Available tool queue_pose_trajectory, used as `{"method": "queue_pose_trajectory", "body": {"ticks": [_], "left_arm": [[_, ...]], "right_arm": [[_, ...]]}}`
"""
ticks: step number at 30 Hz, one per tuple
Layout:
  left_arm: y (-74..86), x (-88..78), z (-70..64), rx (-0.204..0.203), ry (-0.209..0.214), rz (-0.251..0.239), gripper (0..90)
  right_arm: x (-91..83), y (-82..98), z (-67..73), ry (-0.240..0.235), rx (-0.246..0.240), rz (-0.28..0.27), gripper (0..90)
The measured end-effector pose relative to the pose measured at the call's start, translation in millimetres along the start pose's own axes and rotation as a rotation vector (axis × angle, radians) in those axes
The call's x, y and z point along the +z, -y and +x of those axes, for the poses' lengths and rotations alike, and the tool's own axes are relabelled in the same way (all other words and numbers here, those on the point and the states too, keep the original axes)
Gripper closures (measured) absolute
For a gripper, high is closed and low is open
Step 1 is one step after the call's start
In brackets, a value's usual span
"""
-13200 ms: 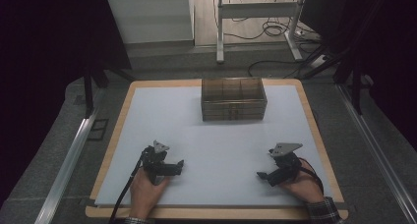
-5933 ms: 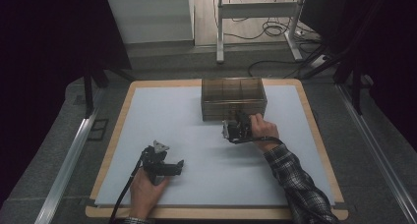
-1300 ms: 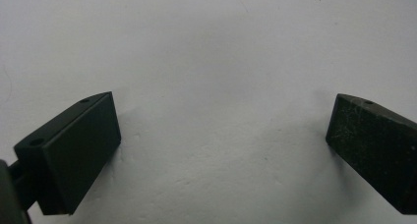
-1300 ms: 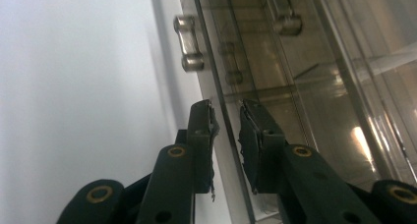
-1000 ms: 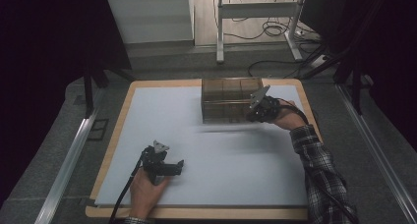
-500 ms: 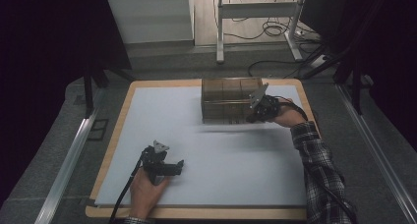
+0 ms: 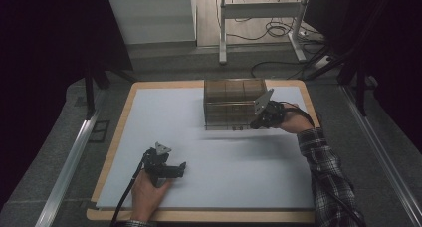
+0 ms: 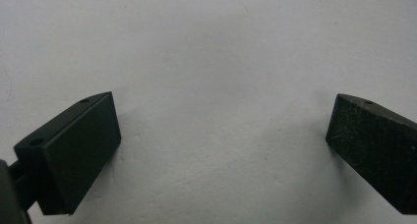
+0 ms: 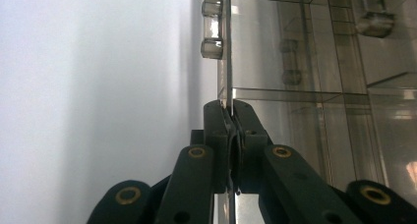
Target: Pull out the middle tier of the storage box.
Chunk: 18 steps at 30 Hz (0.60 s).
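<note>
A smoky clear plastic box (image 7: 233, 103) with several compartments stands at the back middle of the white mat (image 7: 224, 157). My right gripper (image 7: 256, 122) is at the box's front right corner, with its grey plate turned up. In the right gripper view, my right gripper (image 9: 230, 108) is shut on the edge of a thin clear panel (image 9: 228, 47) of the box (image 9: 314, 62). Small clear knobs (image 9: 212, 28) sit on that panel. My left gripper (image 7: 180, 168) lies on the mat at the front left, held by a hand. Its jaws stand wide apart over bare mat, my left gripper (image 8: 221, 150) holding nothing.
The mat lies on a wooden board (image 7: 122, 117) with grey floor around it. A soft shadow (image 7: 239, 137) falls on the mat just in front of the box. Table legs and cables (image 7: 278, 33) are beyond the far edge.
The right gripper has left the mat's front right and come to the box's right front corner. Over the last second it barely shifted. The left gripper has stayed put.
</note>
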State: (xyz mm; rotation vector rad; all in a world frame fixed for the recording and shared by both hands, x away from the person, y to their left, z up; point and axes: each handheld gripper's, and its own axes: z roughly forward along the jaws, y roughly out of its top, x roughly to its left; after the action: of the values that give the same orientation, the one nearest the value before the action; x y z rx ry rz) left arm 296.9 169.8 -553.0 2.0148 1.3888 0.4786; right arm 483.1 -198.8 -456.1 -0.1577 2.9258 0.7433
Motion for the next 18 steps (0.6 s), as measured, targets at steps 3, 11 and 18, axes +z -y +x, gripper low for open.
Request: {"method": "queue_pose_trajectory", "body": {"ticks": [3, 11, 18], "left_arm": [[0.0, 0.0, 0.0, 0.000, 0.000, 0.000, 0.0], [0.0, 0.0, 0.0, 0.000, 0.000, 0.000, 0.0], [0.0, 0.0, 0.0, 0.000, 0.000, 0.000, 0.0]], "right_arm": [[-0.4, -0.1, 3.1, -0.004, -0.004, -0.002, 85.9], [-0.6, -0.4, 14.5, 0.004, -0.023, 0.008, 86.0], [3.7, 1.1, 22.4, 0.008, -0.027, 0.026, 86.1]]}}
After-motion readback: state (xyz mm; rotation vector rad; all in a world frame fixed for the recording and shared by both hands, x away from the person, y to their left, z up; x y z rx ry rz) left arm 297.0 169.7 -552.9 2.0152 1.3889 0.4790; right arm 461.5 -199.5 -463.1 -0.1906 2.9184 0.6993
